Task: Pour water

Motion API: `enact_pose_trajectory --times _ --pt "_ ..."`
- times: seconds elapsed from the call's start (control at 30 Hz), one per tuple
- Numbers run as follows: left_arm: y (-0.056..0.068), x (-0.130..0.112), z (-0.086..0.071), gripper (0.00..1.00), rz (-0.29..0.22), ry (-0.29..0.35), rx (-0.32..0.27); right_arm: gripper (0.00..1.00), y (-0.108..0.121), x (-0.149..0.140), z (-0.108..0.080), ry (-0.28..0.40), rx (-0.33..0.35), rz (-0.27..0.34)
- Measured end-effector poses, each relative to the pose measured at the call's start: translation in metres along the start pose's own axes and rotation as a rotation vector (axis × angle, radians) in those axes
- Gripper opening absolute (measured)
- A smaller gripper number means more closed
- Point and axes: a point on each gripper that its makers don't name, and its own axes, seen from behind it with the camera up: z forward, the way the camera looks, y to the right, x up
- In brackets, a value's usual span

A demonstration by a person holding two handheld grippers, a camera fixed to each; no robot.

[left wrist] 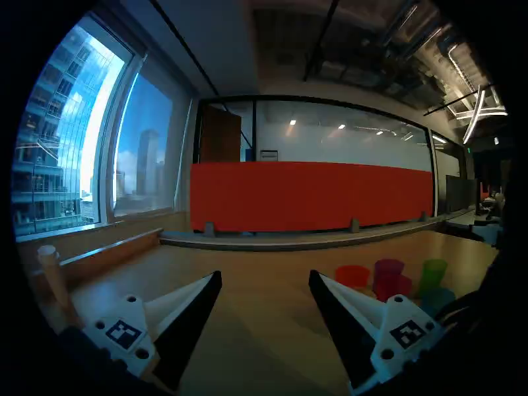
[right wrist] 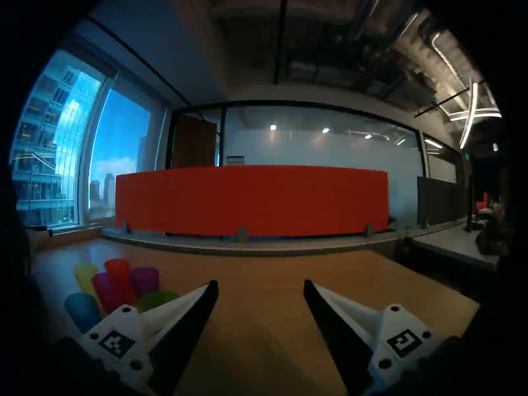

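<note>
The left tongs [left wrist: 264,273] and the right tongs [right wrist: 260,282] gape released and empty over the tan wooden counter [left wrist: 264,330]. The translucent coloured plastic cups [left wrist: 389,277] cluster right of the left tongs and left of the right tongs, partly hidden behind fingers. A red partition panel [left wrist: 310,197] stands ahead.

Left gripper view: low over wooden table [left wrist: 264,264], facing red partition [left wrist: 310,195] well ahead; cups [left wrist: 389,277] near, at right. Right gripper view: equally low, same heading; cups at left. Shared: table, partition, cups, window [left wrist: 86,158].
</note>
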Motion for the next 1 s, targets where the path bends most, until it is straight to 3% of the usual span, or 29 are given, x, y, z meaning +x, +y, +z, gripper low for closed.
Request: enact_pose_trajectory --times 0.2,0.57,1.0 --pt "0.005 0.027 0.005 0.98 0.041 -0.018 -0.014 1.00 -0.007 0.030 -0.005 0.007 0.030 -0.004" --pt "0.024 0.082 0.014 0.98 0.027 -0.029 -0.068 1.00 0.002 0.089 -0.002 -0.010 0.052 0.010" --pt "0.011 0.151 0.023 0.98 0.031 -0.013 -0.044 1.00 -0.002 0.158 0.004 0.004 0.089 0.018"
